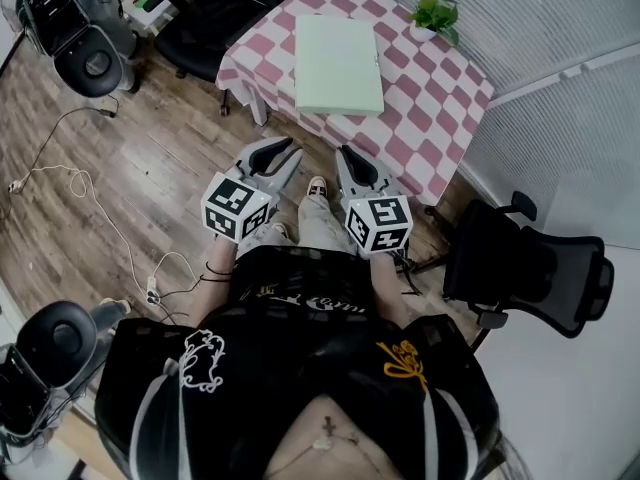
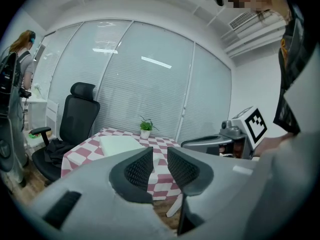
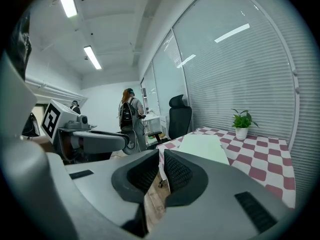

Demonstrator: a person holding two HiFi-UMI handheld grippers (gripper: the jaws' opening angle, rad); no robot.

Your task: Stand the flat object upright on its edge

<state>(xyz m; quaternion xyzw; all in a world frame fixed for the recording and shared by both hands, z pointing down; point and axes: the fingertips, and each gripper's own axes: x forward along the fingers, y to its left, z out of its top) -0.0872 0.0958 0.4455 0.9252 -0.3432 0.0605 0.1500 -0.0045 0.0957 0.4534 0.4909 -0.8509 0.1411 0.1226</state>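
Note:
The flat object point(image 1: 338, 65) is a pale green slab lying flat on a table with a pink-and-white checked cloth point(image 1: 430, 98). It also shows in the left gripper view as the flat object point(image 2: 119, 145), and in the right gripper view as the flat object point(image 3: 205, 148). My left gripper point(image 1: 283, 155) and right gripper point(image 1: 347, 158) hang side by side over the wooden floor, short of the table's near edge. Both are shut and hold nothing. The left gripper point(image 2: 160, 159) and the right gripper point(image 3: 161, 161) point toward the table.
A small potted plant point(image 1: 436, 13) stands at the table's far corner. Black office chairs stand right of the table point(image 1: 530, 268) and behind it point(image 1: 215, 18). Cables point(image 1: 60, 183) trail over the floor at left. A person with a backpack point(image 3: 128, 116) stands further off.

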